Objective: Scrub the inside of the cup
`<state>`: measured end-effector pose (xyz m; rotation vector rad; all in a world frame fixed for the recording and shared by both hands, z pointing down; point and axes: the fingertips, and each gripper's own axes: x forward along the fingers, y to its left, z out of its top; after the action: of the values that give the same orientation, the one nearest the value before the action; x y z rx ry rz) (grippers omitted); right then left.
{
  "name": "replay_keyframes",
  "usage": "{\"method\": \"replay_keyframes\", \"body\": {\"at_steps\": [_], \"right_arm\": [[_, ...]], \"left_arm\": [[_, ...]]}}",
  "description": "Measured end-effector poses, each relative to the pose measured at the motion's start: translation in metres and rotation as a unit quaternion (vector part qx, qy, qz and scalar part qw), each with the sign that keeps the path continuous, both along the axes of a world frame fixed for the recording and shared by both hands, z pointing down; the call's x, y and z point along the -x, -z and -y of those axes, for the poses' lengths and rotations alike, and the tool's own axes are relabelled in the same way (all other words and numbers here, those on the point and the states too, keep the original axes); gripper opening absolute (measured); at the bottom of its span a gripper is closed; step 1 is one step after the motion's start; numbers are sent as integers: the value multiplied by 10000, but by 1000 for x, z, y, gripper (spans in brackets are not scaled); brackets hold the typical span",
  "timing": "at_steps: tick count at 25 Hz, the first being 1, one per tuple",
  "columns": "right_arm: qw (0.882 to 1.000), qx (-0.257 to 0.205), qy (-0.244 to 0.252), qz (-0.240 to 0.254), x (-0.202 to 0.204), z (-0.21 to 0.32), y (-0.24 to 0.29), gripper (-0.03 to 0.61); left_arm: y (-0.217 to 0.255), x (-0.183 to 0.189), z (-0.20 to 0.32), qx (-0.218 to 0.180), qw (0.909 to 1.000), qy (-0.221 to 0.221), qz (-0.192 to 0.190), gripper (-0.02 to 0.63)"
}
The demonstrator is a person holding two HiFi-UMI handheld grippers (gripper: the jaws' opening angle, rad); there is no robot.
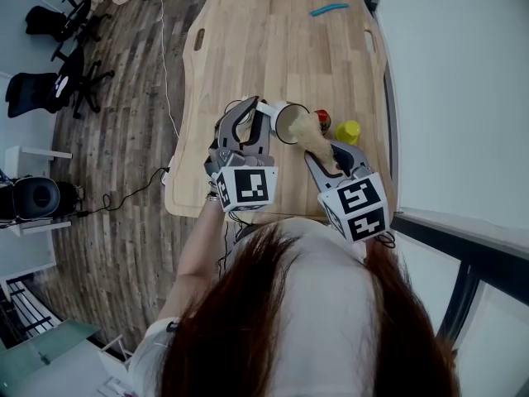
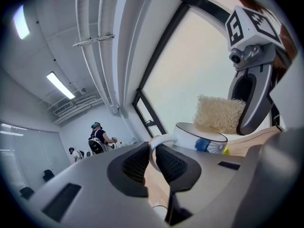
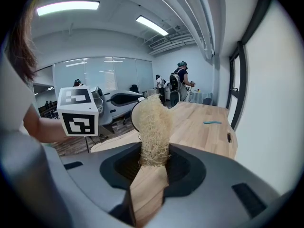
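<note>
White cup (image 1: 291,124) with a dark rim is held up over the near end of the wooden table (image 1: 264,40), turned on its side so that its mouth looks toward the right gripper (image 1: 332,160). I think it is tilted this way so that the scrubber can go straight into it.

The left gripper (image 2: 153,163) holds the cup by the handle. Its two ribbed pads are almost together, with only the thin white loop of the handle clamped between them. This grip leaves the mouth of the cup free.

At the mouth of the cup is a pale straw-coloured loofah (image 3: 153,127). Its fibrous end seems to touch the rim, but I cannot tell how far it goes inside. The right gripper's jaws are closed tightly on the lower end of the loofah, so most of it stands out toward the cup and can work as a brush.

Just beside the cup, on the side away from the handle, a small red thing (image 1: 322,118) and a yellow one (image 1: 348,131) stand on the table. Well beyond the cup lies a blue object (image 1: 329,9).
</note>
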<state>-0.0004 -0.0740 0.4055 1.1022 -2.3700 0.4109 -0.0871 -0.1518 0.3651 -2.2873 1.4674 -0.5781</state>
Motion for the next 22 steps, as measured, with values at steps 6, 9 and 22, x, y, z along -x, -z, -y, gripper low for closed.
{"method": "replay_keyframes", "body": {"at_steps": [6,9,22], "right_arm": [[9997,97,35,-199,4,2,-4,138],[9991,176,67,-367,6,2,-8,138],[9963,440,191,-719,13,3,-21,138]], "left_arm": [[-1,0,1,-227,9995,-74,202,46],[-1,0,0,-320,9988,-108,368,46],[-1,-3,-1,-625,9936,-236,906,46]]}}
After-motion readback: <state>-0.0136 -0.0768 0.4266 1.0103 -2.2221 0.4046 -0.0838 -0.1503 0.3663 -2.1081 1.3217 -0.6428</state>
